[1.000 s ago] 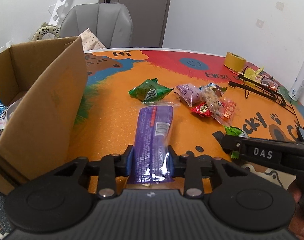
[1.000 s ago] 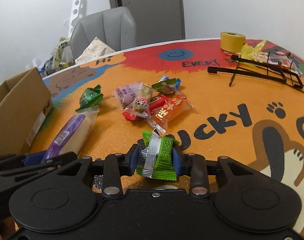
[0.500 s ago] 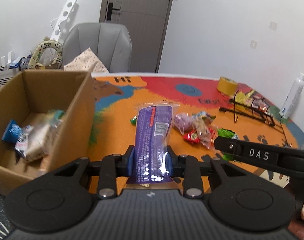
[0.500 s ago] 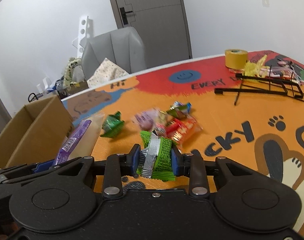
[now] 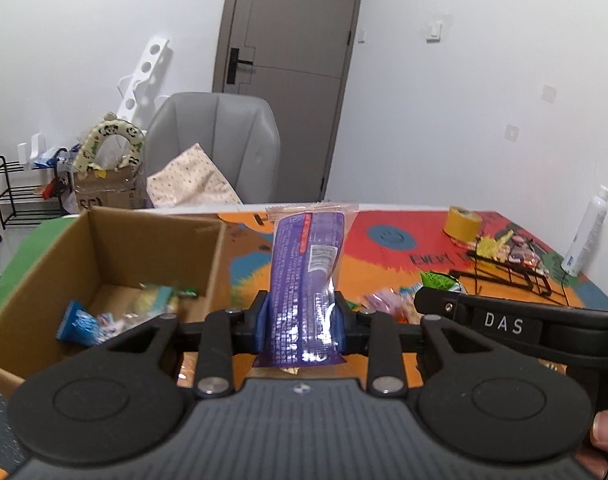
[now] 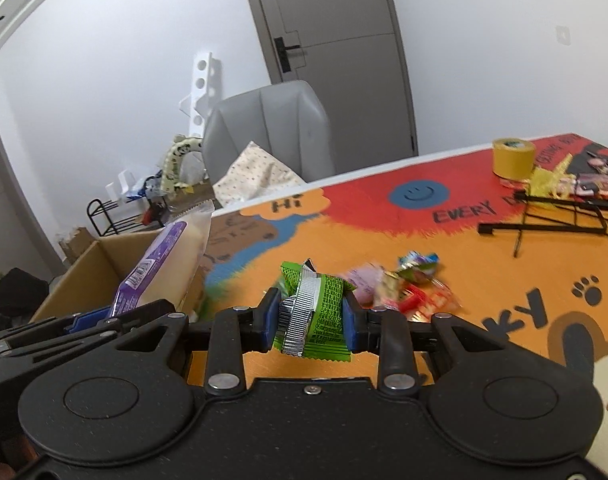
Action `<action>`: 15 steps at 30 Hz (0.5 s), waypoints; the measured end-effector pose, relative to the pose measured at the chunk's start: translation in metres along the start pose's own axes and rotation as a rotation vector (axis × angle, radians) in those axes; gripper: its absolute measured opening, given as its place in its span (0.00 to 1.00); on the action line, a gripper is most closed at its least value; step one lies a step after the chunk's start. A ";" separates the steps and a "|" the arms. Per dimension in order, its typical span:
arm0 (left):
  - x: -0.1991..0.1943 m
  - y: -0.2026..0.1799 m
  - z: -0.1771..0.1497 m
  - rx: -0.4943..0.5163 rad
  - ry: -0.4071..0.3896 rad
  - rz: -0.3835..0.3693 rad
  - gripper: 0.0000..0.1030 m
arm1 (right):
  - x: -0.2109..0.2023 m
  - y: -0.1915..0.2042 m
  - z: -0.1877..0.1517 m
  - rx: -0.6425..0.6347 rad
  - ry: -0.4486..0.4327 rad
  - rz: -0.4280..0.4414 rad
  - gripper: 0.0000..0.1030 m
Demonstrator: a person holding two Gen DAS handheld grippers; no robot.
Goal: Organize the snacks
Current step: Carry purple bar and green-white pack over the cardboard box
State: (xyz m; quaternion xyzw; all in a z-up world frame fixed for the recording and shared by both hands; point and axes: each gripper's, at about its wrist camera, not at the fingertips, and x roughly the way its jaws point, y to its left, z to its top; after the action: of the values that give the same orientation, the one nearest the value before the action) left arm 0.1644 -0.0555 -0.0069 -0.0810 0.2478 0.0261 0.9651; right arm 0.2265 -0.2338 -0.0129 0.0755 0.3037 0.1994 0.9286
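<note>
Cardboard box (image 5: 103, 248) contents are shown only leftward; purple packet (image 5: 304, 280) and green packet (image 6: 316, 308) are clamped by left gripper (image 5: 301, 316) and right gripper (image 6: 312, 316).

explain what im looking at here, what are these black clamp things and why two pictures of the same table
There is no robot arm here. A person holds a hand-held clamp in each hand, and each clamp carries a wide-angle camera looking forward along its two fingers. That gives two pictures of one moment.

In the left camera's picture, the left gripper is shut on a long purple snack pack. To its left sits an open cardboard box with a few snacks already inside.

In the right camera's picture, the right gripper is shut on a small green snack packet. Behind it, a pile of loose snacks lies on the colourful table, with a roll of yellow tape and a black wire rack farther back.

The job is sorting the snacks.
</note>
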 end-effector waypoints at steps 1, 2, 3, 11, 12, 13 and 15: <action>-0.002 0.003 0.002 -0.003 -0.005 0.004 0.29 | 0.000 0.003 0.002 -0.003 -0.004 0.005 0.29; -0.003 0.005 0.003 -0.004 -0.009 0.008 0.29 | 0.001 0.005 0.004 -0.006 -0.007 0.010 0.29; -0.004 0.008 0.005 -0.006 -0.013 0.013 0.29 | 0.001 0.008 0.006 -0.010 -0.010 0.015 0.29; -0.007 0.036 0.018 -0.027 -0.032 0.047 0.29 | 0.009 0.030 0.015 -0.029 -0.017 0.054 0.29; -0.007 0.040 0.019 -0.031 -0.033 0.051 0.29 | 0.010 0.033 0.016 -0.032 -0.016 0.060 0.29; -0.006 0.044 0.021 -0.037 -0.035 0.055 0.29 | 0.012 0.036 0.017 -0.034 -0.016 0.066 0.29; -0.007 0.052 0.023 -0.047 -0.041 0.068 0.29 | 0.014 0.040 0.018 -0.035 -0.014 0.074 0.29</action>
State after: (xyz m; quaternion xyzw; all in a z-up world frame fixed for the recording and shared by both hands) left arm 0.1649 -0.0006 0.0091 -0.0948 0.2298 0.0666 0.9663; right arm 0.2352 -0.1920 0.0046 0.0718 0.2907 0.2384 0.9239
